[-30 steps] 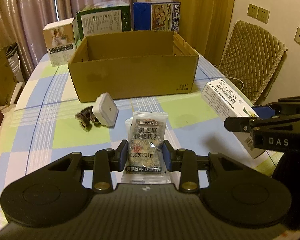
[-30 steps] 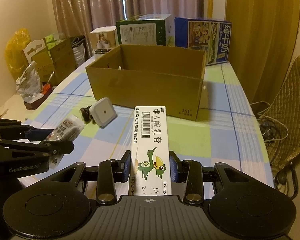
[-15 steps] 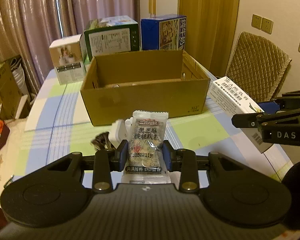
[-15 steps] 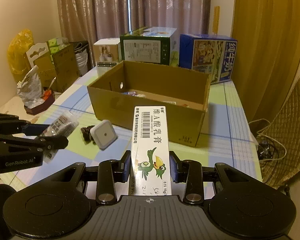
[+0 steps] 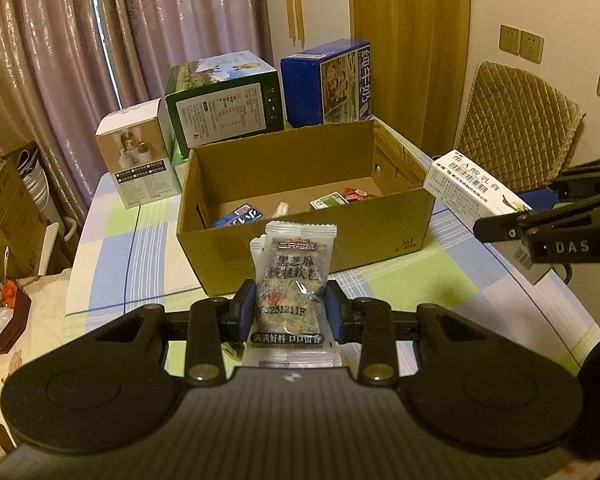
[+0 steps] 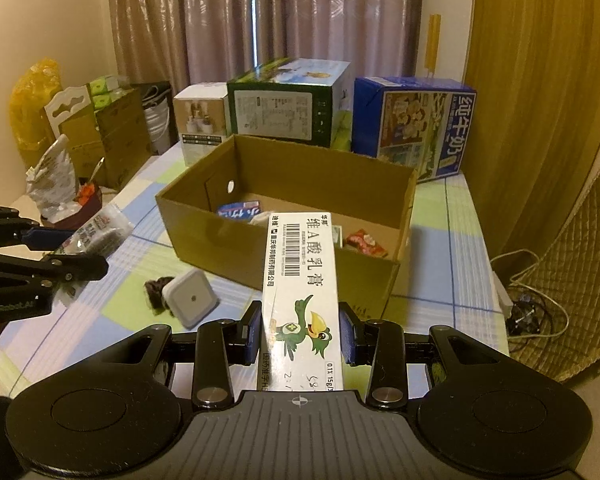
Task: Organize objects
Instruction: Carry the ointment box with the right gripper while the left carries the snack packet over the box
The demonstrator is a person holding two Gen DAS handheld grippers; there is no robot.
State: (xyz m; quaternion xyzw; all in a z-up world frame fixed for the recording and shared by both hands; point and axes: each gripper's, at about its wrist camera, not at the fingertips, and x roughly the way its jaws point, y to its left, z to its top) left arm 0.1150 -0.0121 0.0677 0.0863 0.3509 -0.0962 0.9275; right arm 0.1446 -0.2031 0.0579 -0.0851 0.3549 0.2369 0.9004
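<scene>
My left gripper (image 5: 291,312) is shut on a clear snack packet (image 5: 294,280) with dark printing, held above the table in front of the open cardboard box (image 5: 308,236). My right gripper (image 6: 300,336) is shut on a long white ointment box (image 6: 302,280) with a green bird on it, held above the box's near right corner. The cardboard box (image 6: 284,264) holds several small packets. A white square plug (image 6: 190,300) with a dark cord bundle lies on the checked tablecloth left of the ointment box. Each gripper shows at the edge of the other's view.
Three cartons stand behind the cardboard box: a white one (image 5: 138,160), a green one (image 5: 224,104) and a blue milk carton (image 5: 328,80). A padded chair (image 5: 516,124) is at the right. Bags and boxes (image 6: 80,128) crowd the floor at the left.
Both grippers have risen and moved toward the cardboard box with their loads, so its inside now shows. The plug has dropped out of the left wrist view.
</scene>
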